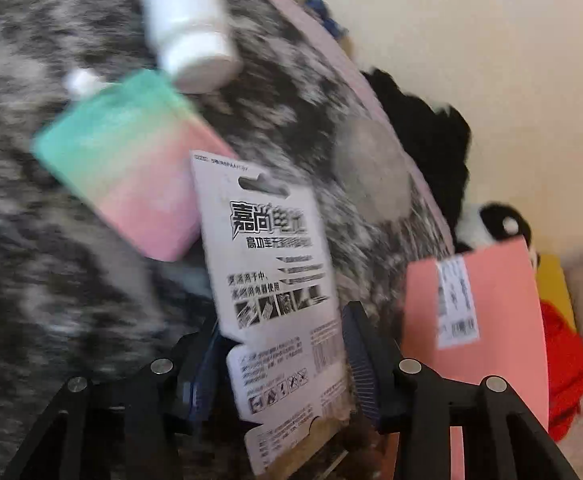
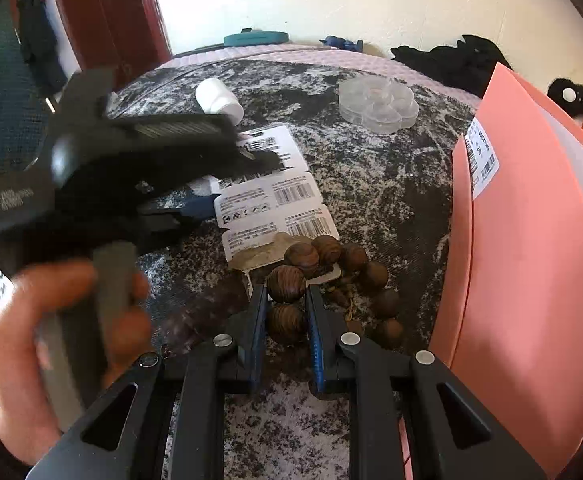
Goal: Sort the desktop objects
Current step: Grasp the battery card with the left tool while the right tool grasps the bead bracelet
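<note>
Right tongs (image 2: 287, 320) sit narrowly parted around a dark wooden bead bracelet (image 2: 323, 276) on the black-and-white mottled worktop (image 2: 371, 184), seemingly gripping one bead. Left tongs (image 1: 279, 364) straddle a white printed battery card (image 1: 267, 272), jaws wide, contact unclear. Judged step: picking items to sort. Next, lifting toward the pink box (image 2: 531, 260) at three o'clock. Only the left view shows a mint-to-pink pouch (image 1: 131, 160); the clear flower-shaped organiser (image 2: 379, 104) reads clearly only in the right.

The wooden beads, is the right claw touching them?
Touching. The right wrist view shows the right claw with a bead of the wooden beads wedged between its blue pads.
</note>
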Demonstrator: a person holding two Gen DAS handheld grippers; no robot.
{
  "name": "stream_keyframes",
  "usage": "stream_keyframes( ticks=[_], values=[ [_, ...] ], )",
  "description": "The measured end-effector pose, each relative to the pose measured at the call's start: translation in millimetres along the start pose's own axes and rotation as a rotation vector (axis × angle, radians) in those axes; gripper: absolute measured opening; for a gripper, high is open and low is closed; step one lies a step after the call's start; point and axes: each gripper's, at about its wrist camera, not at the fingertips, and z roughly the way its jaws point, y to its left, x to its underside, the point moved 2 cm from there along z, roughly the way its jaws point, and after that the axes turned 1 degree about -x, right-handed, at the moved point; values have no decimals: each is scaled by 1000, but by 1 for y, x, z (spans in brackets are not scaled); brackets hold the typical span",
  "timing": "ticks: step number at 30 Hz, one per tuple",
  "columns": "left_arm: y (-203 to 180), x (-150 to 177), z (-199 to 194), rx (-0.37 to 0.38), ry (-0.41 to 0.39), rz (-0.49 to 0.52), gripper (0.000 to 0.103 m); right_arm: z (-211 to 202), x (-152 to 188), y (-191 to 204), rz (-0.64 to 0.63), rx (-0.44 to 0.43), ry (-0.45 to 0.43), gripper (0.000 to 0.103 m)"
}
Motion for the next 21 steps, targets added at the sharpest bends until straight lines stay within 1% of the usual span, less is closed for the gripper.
stream_keyframes(
  ticks=[1, 3, 4, 5, 6, 10, 12, 14, 15, 17, 18, 21],
  values=[
    [-4, 2, 6, 4, 21, 14, 47, 0, 0, 0, -3, 7, 0, 20],
    [-11, 5, 19, 13, 65, 42, 38, -1, 0, -1, -12, 29, -3, 20],
    [-15, 7, 25, 18, 98, 60, 30, -1, 1, -1, -17, 39, -2, 20],
    [-18, 9, 31, 23, 130, 77, 26, -1, 2, -1, -22, 48, 0, 20],
    [-21, 11, 36, 25, 157, 94, 25, -1, 2, -1, -23, 50, 3, 20],
    [-33, 14, 48, 20, 195, 146, 25, -6, 3, -3, -26, 45, 2, 20],
    [-40, 18, 55, 31, 215, 169, 23, -10, 4, -4, -27, 39, -2, 20],
    [-51, 26, 60, 51, 237, 203, 17, -15, 4, -4, -30, 30, -8, 20],
    [-57, 30, 62, 60, 245, 224, 16, -18, 4, -4, -40, 45, -15, 20],
    [-70, 36, 62, 60, 236, 263, 11, -23, 5, -4, -63, 84, -32, 20],
    [-75, 36, 60, 64, 232, 270, 11, -26, 4, -6, -69, 95, -39, 20],
    [-79, 33, 54, 54, 217, 273, 11, -39, 3, -11, -59, 82, -61, 20]
  ],
)
